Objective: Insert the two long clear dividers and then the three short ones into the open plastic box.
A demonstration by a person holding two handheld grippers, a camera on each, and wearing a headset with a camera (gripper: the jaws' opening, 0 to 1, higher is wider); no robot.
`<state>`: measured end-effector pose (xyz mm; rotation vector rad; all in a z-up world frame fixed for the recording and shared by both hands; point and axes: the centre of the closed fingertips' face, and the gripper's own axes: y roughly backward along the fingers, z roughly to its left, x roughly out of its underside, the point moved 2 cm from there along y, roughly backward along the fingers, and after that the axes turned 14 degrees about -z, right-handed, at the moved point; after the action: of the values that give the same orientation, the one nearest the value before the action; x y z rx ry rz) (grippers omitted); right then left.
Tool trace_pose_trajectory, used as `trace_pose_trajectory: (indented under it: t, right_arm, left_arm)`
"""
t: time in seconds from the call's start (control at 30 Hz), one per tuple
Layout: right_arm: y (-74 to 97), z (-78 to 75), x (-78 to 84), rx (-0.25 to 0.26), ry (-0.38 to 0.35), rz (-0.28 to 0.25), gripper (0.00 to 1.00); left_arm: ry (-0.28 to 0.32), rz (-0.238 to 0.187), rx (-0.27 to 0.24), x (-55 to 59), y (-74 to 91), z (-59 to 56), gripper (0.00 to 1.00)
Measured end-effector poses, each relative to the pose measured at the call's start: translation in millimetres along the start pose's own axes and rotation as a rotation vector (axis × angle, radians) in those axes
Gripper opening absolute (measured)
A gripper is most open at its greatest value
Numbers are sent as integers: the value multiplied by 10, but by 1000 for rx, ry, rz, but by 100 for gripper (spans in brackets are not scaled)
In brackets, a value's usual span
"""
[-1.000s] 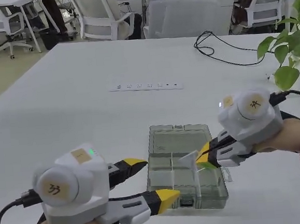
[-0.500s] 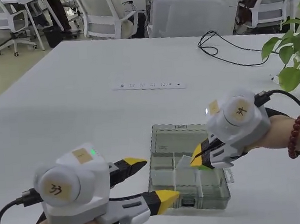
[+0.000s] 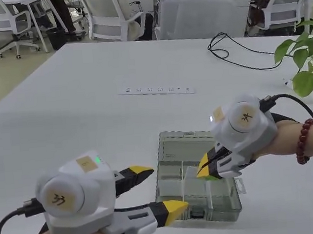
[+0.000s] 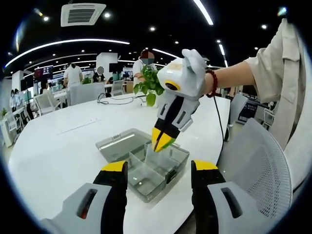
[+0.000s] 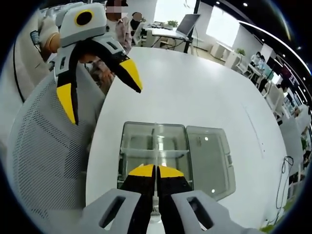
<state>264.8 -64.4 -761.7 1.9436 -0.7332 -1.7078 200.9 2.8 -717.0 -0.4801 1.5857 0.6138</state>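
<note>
Jaws left: my left gripper (image 3: 167,187) gapes, empty.
Jaws right: my right gripper (image 3: 202,170) pinches clear divider (image 3: 192,173) over box (image 3: 223,204).

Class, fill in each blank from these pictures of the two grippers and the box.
1. The right gripper hangs over the plastic box with its jaws ___ on a clear divider.
2. The left gripper holds nothing, and its jaws are ___.
3. The cable on the table is ___ in colour.

Missing words: shut; open; black.
</note>
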Motion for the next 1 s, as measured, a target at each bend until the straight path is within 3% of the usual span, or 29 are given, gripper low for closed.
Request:
trace_pose_trajectory:
  t: [0.1, 0.4, 1.0]
  right_arm:
    - [-4, 15, -1, -6, 24, 4, 2]
    - [-48, -10, 10, -16, 3, 13, 2]
    - [-322, 1, 257, -75, -41, 141, 2]
  left_arm:
    - [0, 2, 0, 4, -7, -3, 52]
    - [-2, 2, 0, -5, 1, -15, 52]
    - [-9, 5, 2, 8, -1, -13, 53]
